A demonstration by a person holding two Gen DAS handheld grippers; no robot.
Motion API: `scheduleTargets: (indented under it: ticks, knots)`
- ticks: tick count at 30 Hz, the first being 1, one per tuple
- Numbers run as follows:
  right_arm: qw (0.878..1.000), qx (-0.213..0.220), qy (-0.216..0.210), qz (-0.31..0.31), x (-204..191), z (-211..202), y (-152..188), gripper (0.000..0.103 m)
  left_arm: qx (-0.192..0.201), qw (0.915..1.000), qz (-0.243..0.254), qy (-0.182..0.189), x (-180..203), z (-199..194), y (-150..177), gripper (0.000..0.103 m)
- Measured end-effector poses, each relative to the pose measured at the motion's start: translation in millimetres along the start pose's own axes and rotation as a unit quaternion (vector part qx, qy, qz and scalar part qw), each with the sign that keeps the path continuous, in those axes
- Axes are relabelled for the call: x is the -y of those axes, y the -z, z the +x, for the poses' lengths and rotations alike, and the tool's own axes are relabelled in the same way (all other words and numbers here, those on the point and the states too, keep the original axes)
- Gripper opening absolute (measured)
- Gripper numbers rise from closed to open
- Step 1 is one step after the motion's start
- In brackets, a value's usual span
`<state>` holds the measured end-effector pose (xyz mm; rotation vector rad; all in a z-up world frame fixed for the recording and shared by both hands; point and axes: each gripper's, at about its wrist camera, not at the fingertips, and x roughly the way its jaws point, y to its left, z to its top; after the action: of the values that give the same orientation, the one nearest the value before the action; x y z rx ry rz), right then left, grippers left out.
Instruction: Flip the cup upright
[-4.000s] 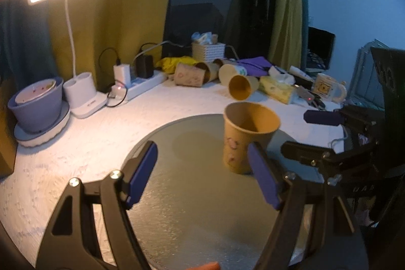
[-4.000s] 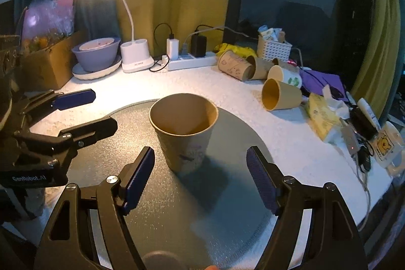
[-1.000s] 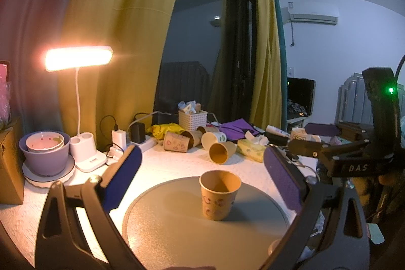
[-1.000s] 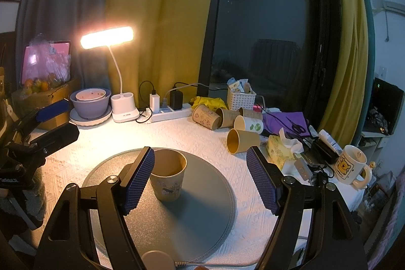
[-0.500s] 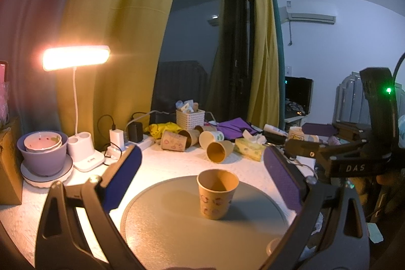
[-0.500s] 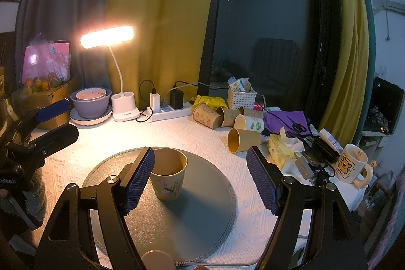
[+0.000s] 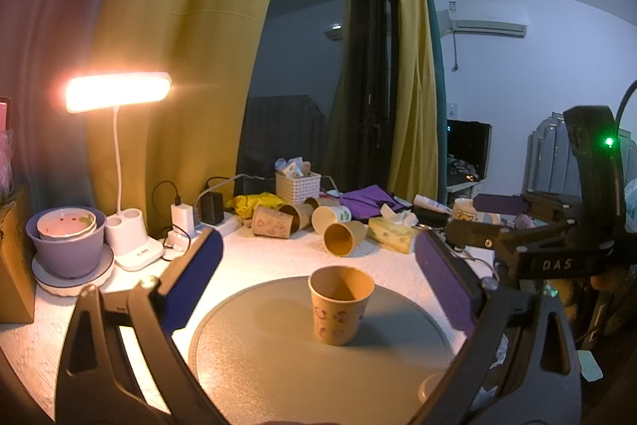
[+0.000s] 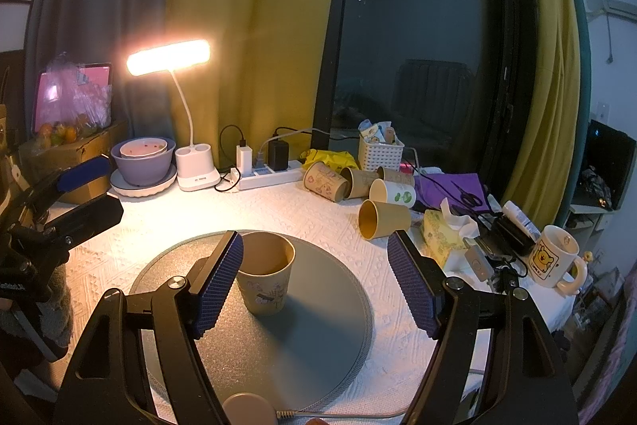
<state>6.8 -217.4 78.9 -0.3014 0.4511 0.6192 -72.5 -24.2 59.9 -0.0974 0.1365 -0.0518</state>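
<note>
The paper cup point(image 7: 340, 305) stands upright with its mouth up, near the middle of the round grey mat point(image 7: 278, 357) on the white textured tablecloth point(image 8: 167, 222). Nothing touches the cup. The left gripper point(image 7: 318, 277) is released, its blue padded fingers point(image 7: 195, 277) spread wide on both sides of the cup and held back from it. The right gripper point(image 8: 314, 281) is also released and holds nothing; in the right wrist view its left finger point(image 8: 217, 285) covers a part of the cup, but the two are apart. Each gripper appears also in the other camera, at the edge of the picture. Behind the mat several more paper cups point(image 8: 350, 186) lie on their sides, beside a white basket point(image 8: 380, 154), a power strip point(image 8: 270, 176) and a tissue pack point(image 8: 442, 237). A lit desk lamp point(image 8: 169, 56) stands at the back left next to a purple bowl point(image 8: 143, 162), and a yellow cartoon mug point(image 8: 553, 257) stands at the far right
</note>
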Motion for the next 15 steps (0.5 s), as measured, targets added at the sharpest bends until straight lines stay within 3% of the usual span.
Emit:
scheduleTargets:
  ticks: [15]
  knots:
    - [1.000, 0.000, 0.000, 0.000, 0.1, 0.1, -0.1, 0.078, 0.000, 1.0000, 0.000, 0.001, 1.0, -0.6, 0.3, 0.098]
